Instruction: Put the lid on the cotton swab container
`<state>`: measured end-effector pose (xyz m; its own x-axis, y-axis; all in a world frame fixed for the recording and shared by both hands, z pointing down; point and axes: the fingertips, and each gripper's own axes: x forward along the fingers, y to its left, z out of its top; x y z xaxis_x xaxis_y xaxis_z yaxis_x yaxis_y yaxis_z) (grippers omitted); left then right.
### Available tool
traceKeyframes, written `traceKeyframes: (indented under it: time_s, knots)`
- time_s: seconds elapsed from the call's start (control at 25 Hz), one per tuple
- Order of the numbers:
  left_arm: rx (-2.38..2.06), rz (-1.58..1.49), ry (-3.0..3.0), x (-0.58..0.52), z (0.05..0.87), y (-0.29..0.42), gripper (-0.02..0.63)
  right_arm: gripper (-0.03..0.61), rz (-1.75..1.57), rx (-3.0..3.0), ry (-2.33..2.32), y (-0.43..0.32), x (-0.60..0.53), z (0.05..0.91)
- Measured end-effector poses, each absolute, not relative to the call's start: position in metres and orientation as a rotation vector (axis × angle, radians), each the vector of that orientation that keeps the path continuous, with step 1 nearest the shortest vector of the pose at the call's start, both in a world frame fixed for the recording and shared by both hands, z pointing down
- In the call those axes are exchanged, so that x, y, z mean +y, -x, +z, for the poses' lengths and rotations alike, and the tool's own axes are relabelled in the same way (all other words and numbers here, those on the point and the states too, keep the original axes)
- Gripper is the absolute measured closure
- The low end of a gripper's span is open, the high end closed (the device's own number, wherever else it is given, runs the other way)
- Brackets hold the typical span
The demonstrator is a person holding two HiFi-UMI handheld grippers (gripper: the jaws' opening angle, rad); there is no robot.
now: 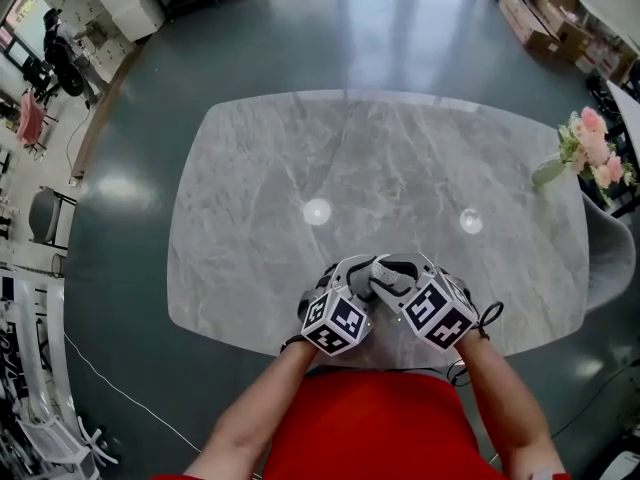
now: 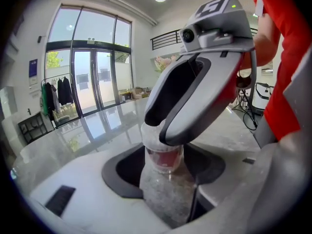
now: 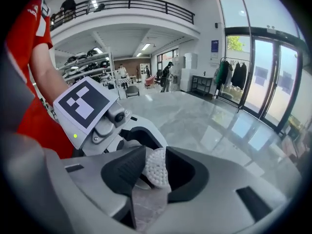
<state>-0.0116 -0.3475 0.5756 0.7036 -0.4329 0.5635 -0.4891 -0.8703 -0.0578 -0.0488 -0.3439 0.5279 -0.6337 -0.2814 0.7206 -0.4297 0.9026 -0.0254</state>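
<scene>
**Step in hand: seating the lid.** The 2 claws meet over the near edge of the grey marble surface [image 1: 400, 168], at the lower centre of the head view. There they hide the work between them.

**Left claw** [image 2: 165, 173]: pinched on the small clear cylindrical cotton swab container [image 2: 165, 159], with 1 dark pad against each side of its wall. The container stands roughly upright at the lower centre of the left gripper view. Whether its base rests on the surface cannot be told.

**Right claw** [image 3: 152, 173]: pinched on the round white dotted lid [image 3: 156, 167], which shows nearly edge-on and tilted at the lower centre of the right gripper view. In the left gripper view this claw reaches down from the upper right and covers the mouth of the container, where a frosted white band sits at the rim. The lid is therefore at the mouth. Whether it is fully home cannot be told.

**Next move (judgement):**
1. Keep the left claw firm so the container cannot turn or tip.
2. Level the lid and centre it on the rim.
3. Press down along the axis of the container until the lid closes all round.
4. Open the right claw only after the lid is seated.

**Caution:** a tilted lid is likely to catch on 1 side, and the smooth clear wall may slip between the pads under a skewed push.
</scene>
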Motion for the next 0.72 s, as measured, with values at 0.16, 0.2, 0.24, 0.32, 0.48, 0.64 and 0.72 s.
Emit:
traceKeyframes:
  time_s: [0.16,0.2,0.24,0.32,0.48,0.64,0.72]
  knots:
    - [-0.823,0.832,-2.793,-0.347,0.570,0.019,0.333,0.414,0.316,-2.397,-0.545,0.044,-0.347,0.517]
    - [-0.833,0.814,-2.789,-0.346,0.568,0.022,0.333,0.413,0.327,-2.424,-0.561,0.042,-0.347,0.512]
    - [-0.840,0.799,-2.786,-0.345,0.566,0.025,0.333,0.414,0.341,-2.453,-0.582,0.039,-0.349,0.506]
    - [-0.843,0.780,-2.785,-0.342,0.560,0.028,0.333,0.414,0.386,-2.519,-0.633,0.030,-0.353,0.492]
    - [-0.878,0.682,-2.819,-0.331,0.528,0.036,0.333,0.414,0.499,-2.695,-0.762,0.006,-0.358,0.450]
    - [-1.009,0.407,-2.853,-0.334,0.455,0.050,0.356,0.414,0.508,-2.849,-0.899,-0.017,-0.353,0.402]
    - [-1.089,0.267,-2.825,-0.337,0.416,0.057,0.406,0.414,0.461,-2.925,-0.952,-0.026,-0.346,0.381]
